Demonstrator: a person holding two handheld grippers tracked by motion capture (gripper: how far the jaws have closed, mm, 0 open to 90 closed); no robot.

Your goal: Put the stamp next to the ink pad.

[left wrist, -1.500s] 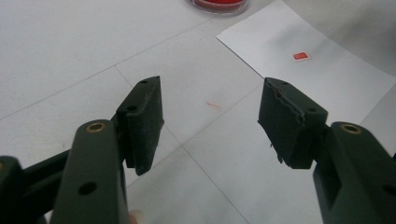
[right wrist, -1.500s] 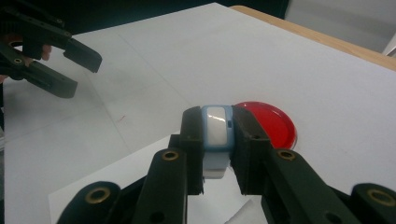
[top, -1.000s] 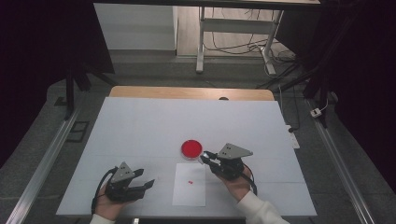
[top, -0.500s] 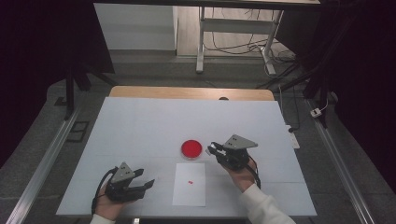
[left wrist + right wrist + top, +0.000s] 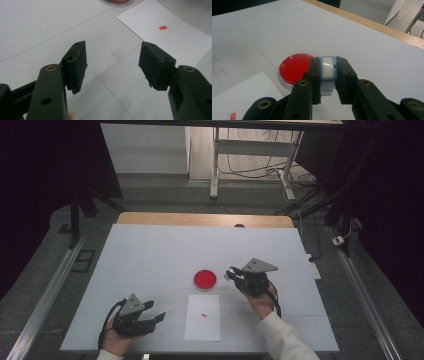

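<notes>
So the right gripper [image 5: 328, 75] has its jaws clamped on a small blue-and-white block [image 5: 328, 71], some kind of case maybe, hard to tell. It's held just beside the red dish [image 5: 205, 279] on the white surface [image 5: 150, 255]. A sheet of paper [image 5: 202, 317] with a tiny red tag [image 5: 163, 27] lies near the dish. The left gripper [image 5: 112, 62] sits low near the surface's front edge, jaws spread wide, nothing between them.

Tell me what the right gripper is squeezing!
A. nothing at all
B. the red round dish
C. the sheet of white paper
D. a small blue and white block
D: in the right gripper view, the right gripper has its jaws closed on a small blue and white block, while the red round dish sits on the table behind it and the sheet of white paper lies flat, untouched.
</notes>
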